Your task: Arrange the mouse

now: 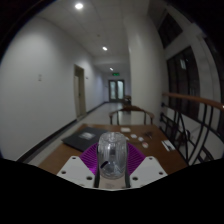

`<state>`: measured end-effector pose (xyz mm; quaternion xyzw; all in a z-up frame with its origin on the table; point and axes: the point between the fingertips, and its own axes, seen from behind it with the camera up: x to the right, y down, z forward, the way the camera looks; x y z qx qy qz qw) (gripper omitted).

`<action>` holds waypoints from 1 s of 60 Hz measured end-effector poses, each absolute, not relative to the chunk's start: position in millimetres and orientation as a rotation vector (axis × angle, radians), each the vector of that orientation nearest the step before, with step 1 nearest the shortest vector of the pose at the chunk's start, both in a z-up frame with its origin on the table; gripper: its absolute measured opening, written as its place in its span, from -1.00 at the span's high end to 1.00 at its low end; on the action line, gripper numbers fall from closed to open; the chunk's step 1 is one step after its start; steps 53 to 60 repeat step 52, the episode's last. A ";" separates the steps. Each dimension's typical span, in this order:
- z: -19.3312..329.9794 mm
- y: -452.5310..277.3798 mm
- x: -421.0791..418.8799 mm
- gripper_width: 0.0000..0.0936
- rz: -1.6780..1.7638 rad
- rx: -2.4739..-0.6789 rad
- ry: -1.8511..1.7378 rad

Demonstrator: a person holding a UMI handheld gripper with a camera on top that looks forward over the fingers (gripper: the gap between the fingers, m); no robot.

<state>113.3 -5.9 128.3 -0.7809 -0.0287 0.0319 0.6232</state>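
While the gripper (pixel 112 172) clamps it, the mouse (pixel 112 157) stands between both fingers above the table (pixel 150 152).
Its long axis runs upright, rounded end pointing up, purple pads (pixel 92 157) pressing each side.

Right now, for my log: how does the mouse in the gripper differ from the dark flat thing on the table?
The mouse is pale grey and rounded; the dark flat thing is near black and slab-like. The mouse stands on end, pressed between the fingers of the gripper; the dark flat thing lies flat on the table, beyond them to the left.
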 end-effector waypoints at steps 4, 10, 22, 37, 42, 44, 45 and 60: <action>77.9 5.8 149.9 0.27 0.052 -1.877 -0.002; 5.1 15.0 181.7 0.27 0.014 -2.003 0.032; -57.2 20.1 194.0 0.16 -0.004 -2.126 0.002; -54.6 8.6 190.9 -0.47 0.082 -2.178 -0.057; -42.4 -14.5 191.8 -0.84 0.137 -2.191 -0.098; -33.4 -25.1 194.9 -0.83 0.145 -2.185 -0.122; -28.6 -30.8 197.1 -0.82 0.148 -2.182 -0.132; -3.4 -63.1 218.5 -0.82 0.161 -2.149 -0.175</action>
